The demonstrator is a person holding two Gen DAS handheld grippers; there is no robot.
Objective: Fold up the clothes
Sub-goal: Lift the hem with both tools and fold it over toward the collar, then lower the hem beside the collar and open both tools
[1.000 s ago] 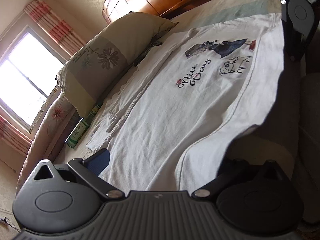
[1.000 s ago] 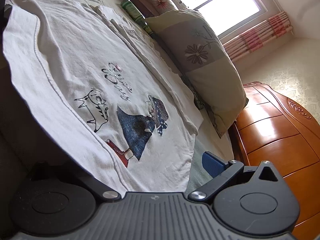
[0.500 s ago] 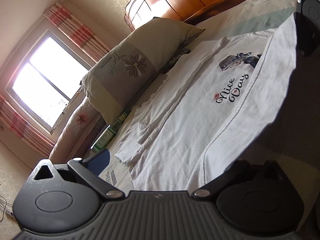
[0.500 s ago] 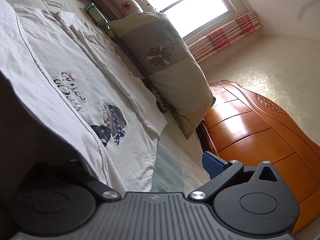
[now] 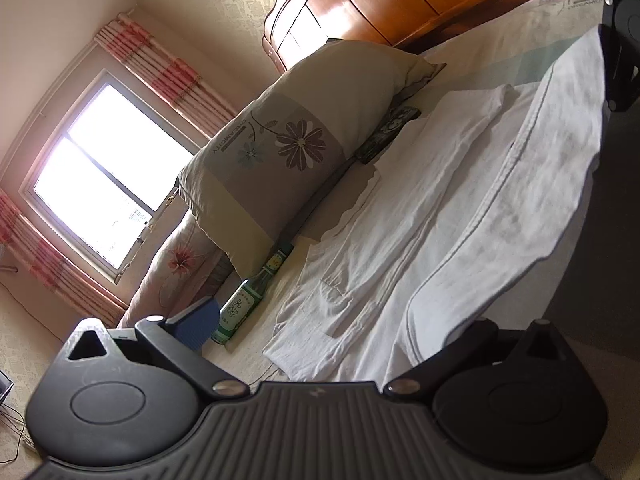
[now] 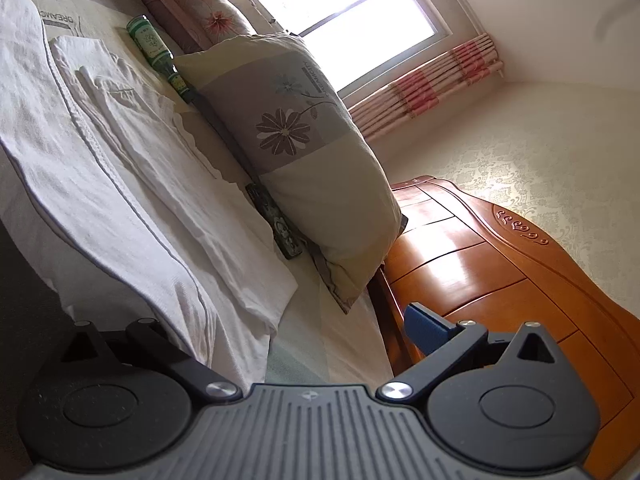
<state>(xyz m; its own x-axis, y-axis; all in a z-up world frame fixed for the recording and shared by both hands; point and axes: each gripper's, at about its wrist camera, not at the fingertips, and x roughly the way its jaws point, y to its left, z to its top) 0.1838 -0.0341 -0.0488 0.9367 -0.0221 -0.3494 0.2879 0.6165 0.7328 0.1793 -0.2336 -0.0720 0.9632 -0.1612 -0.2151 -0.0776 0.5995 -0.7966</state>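
A bed (image 5: 516, 46) with a flowered pillow (image 5: 296, 152) sits under a bright window (image 5: 100, 176), wooden headboard (image 6: 500, 264) far behind. A white shirt (image 5: 460, 216) lies spread on it. My left fingers (image 5: 408, 344) and right fingers (image 6: 200, 344) each clamp its raised hem at the near edge.

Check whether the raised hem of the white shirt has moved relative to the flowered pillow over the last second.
Yes. The shirt hem has been carried toward the pillow, folding over and hiding the print. The green bottle beside the pillow serves as the fixed reference.
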